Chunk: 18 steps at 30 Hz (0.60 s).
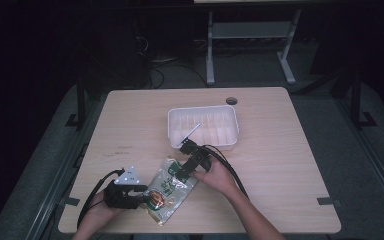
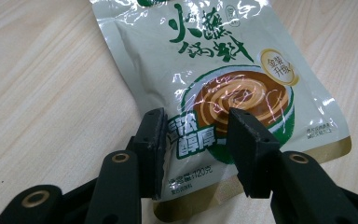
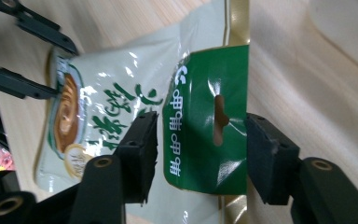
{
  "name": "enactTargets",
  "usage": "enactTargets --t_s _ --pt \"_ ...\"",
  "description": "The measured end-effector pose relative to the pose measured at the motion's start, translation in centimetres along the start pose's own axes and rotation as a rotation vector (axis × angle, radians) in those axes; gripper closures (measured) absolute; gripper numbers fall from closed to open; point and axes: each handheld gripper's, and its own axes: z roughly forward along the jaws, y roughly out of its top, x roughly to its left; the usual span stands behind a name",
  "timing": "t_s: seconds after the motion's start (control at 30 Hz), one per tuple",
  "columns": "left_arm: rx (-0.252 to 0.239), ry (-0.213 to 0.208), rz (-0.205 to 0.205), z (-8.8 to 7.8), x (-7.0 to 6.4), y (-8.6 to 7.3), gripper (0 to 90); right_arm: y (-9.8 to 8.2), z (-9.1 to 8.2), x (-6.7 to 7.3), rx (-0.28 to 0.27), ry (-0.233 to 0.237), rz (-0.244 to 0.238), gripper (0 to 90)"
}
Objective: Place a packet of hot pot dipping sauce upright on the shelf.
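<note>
A pale green snack bag [image 1: 172,192] with a brown swirl picture lies flat on the wooden table [image 1: 280,165], near its front edge. My left gripper [image 1: 147,197] is shut on the bag's bottom end, with the pads pressed against the film [image 2: 205,56] either side of the printed label. In its own view the left gripper [image 2: 193,130] holds the bag from below. My right gripper [image 1: 180,172] sits at the bag's top end. Its jaws [image 3: 200,135] straddle the green header [image 3: 196,93] with the hang hole, and a gap shows beside the left pad. The left gripper [image 3: 60,70] appears far off, on the swirl end.
A white plastic tray [image 1: 202,109] stands just beyond the right hand, mid-table, with a small white strip [image 1: 190,134] at its near left corner. A round cable hole [image 1: 231,100] sits at the table's far edge. Bare wood lies to the right and far left.
</note>
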Motion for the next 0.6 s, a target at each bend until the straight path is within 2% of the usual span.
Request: enactTargets --t_s 0.1,0.13,0.3,0.37,0.5,0.6 --pt "-0.003 -0.001 -0.006 0.1 0.0 0.0 57.2 0.1 -0.5 0.1 -0.017 0.016 0.005 50.8" --pt "0.002 0.000 -0.002 0.1 0.0 0.0 56.9 0.2 -1.0 0.2 -0.041 0.045 0.010 53.2" --pt "0.004 0.004 0.001 0.1 0.0 0.0 56.5 0.2 -1.4 0.6 -0.058 0.089 0.001 60.0" --pt "0.003 0.001 -0.002 0.1 0.0 0.0 56.3 0.3 -1.3 0.9 -0.045 0.099 -0.005 62.9" --pt "0.004 0.006 -0.001 0.1 0.0 0.0 56.2 0.6 -0.5 0.9 -0.007 0.090 -0.009 67.1" --pt "0.004 0.011 0.008 0.1 -0.1 0.0 55.9 0.8 0.3 1.3 0.031 0.085 -0.009 73.7"
